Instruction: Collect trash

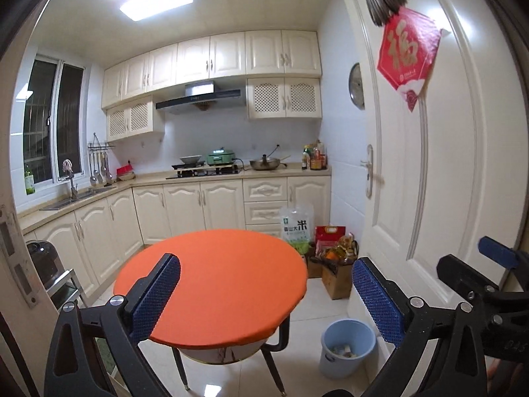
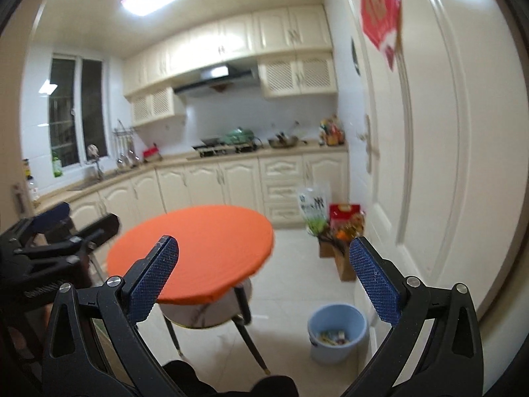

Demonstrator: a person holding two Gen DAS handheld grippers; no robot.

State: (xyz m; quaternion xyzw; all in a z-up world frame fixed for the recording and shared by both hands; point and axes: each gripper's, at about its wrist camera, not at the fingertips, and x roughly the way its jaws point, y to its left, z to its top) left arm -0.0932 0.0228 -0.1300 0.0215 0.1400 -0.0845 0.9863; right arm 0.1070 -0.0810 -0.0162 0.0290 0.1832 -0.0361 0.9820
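A light blue trash bin (image 1: 347, 347) stands on the tiled floor right of the round orange table (image 1: 211, 284), with several scraps of trash (image 1: 344, 351) at its bottom. My left gripper (image 1: 264, 271) hangs above the table's near edge, wide open, nothing between its blue pads. In the right wrist view the same bin (image 2: 337, 332) holds colourful wrappers (image 2: 330, 334). My right gripper (image 2: 263, 256) is open too and empty, high over the floor before the table (image 2: 191, 251). The orange top is bare in both views. The right gripper's body shows at the left wrist view's right edge.
A white door (image 1: 429, 165) with a red paper hanging fills the right side. Cardboard boxes and food bags (image 1: 334, 254) sit on the floor by the cabinets. Kitchen counter (image 1: 198, 178) with stove and pans runs along the back. A dark appliance (image 1: 43, 261) stands at left.
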